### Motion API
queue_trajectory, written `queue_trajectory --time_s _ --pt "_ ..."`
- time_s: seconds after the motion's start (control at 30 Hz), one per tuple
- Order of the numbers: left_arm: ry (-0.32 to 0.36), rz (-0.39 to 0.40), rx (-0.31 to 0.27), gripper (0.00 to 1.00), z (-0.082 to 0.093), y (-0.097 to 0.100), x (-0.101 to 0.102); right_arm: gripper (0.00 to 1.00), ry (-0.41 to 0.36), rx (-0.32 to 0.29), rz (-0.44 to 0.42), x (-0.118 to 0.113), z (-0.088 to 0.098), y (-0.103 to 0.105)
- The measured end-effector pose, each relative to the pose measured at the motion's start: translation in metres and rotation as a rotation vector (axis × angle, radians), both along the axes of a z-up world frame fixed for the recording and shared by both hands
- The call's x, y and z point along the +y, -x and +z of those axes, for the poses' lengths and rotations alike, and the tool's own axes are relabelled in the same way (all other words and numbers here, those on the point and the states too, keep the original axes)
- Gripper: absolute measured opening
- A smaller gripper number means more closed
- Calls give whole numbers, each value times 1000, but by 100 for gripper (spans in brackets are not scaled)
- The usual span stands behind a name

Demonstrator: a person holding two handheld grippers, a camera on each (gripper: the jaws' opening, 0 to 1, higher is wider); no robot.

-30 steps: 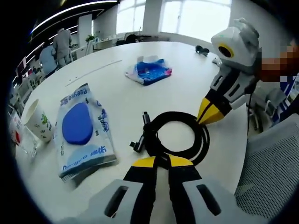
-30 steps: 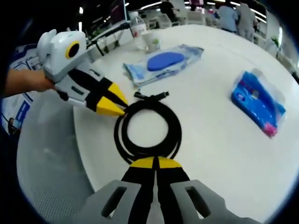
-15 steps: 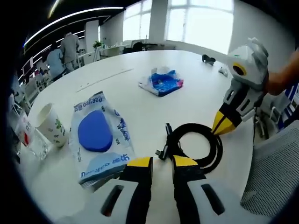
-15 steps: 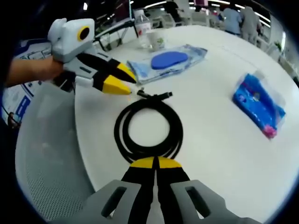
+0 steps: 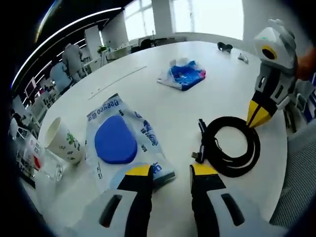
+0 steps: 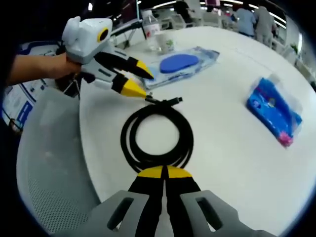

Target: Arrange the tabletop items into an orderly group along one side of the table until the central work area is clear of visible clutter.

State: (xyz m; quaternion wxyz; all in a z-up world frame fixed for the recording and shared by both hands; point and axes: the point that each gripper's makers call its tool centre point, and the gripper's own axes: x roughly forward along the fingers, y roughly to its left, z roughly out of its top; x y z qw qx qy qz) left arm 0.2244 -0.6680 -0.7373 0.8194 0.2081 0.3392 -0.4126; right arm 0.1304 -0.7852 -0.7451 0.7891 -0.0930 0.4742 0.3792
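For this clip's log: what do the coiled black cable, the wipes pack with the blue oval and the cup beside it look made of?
The coiled black cable looks rubber- or plastic-sheathed: matte, smooth, holding loose round loops. The flat wipes pack with the blue oval looks like thin glossy plastic film, crinkled and catching glare; its oval looks like a stiffer plastic flap. The white printed cup looks like paper, matte with a rolled rim, though plastic is possible.

On the white round table (image 5: 148, 94), the left gripper (image 5: 170, 174) has its yellow-tipped jaws spread, the near corner of a clear wipes pack with a blue oval lid (image 5: 123, 143) lying just by its left jaw and a coiled black cable (image 5: 231, 145) beside its right jaw. The right gripper (image 5: 259, 112) comes in from the right, jaws together at the far edge of the coil, seemingly touching it. A paper cup (image 5: 63, 143) stands left of the pack, and a blue packet (image 5: 183, 76) lies farther off.
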Motion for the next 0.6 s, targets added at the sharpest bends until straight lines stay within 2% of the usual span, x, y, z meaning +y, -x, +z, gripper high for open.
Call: queue_trajectory --time_s 0.13,0.27,0.33,0.4,0.43,0.47,0.6 --pt "-28 -39 29 32 -7 5 -1 0 -1 3 -4 0 0 0" --pt "12 -61 61 31 -6 11 -6 0 -3 2 -8 0 0 0" --pt "14 -97 67 27 -5 17 -8 0 -6 3 -10 0 0 0" --pt "40 -138 103 19 -4 26 -12 0 -9 6 -14 0 0 -1" --pt "33 -146 105 16 -4 28 -11 0 -10 10 -16 0 0 -1" --pt "-3 -190 68 15 -5 28 -9 0 -12 16 -19 0 0 -1" --pt "-10 -211 44 18 -4 32 -11 0 -11 24 -16 0 0 -1"
